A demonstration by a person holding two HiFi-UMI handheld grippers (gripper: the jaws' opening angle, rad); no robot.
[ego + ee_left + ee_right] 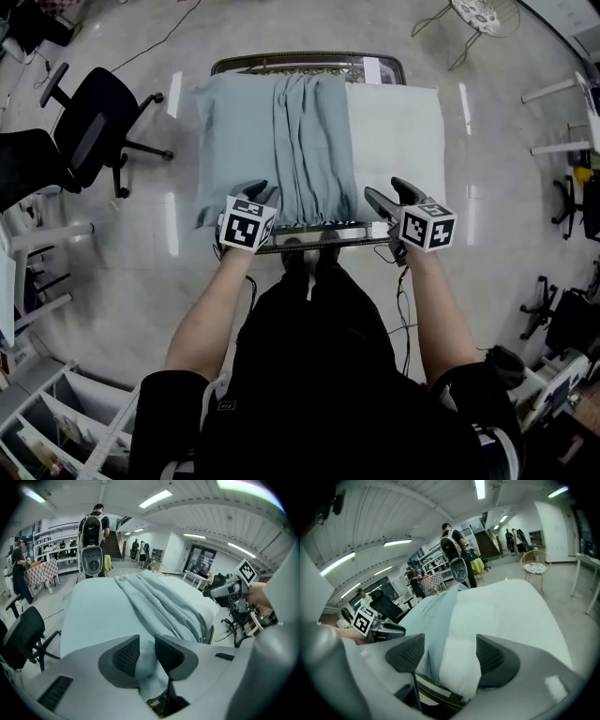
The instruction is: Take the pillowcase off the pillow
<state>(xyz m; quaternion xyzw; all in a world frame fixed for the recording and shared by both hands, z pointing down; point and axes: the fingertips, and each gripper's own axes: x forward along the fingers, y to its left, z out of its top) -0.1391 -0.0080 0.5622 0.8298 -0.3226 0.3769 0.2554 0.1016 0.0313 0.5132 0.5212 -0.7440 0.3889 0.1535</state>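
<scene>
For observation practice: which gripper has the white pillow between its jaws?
The right gripper: it clamps the bare white pillow, whereas the left gripper pinches only blue pillowcase.

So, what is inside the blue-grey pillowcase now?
The white pillow: its right part sticks out bare. The part inside the pillowcase is covered and cannot be seen.

The pillowcase (272, 141) is pale blue-grey, and the exposed pillow (398, 141) right of centre is plain white. The left gripper (259, 194) and right gripper (386, 195) are light grey with dark grey textured pads (125, 654); each carries a white cube printed with black square markers. The office chair (94, 127) at upper left and the person's clothing (319, 375) are black, over a glossy pale grey floor (141, 253).
</scene>
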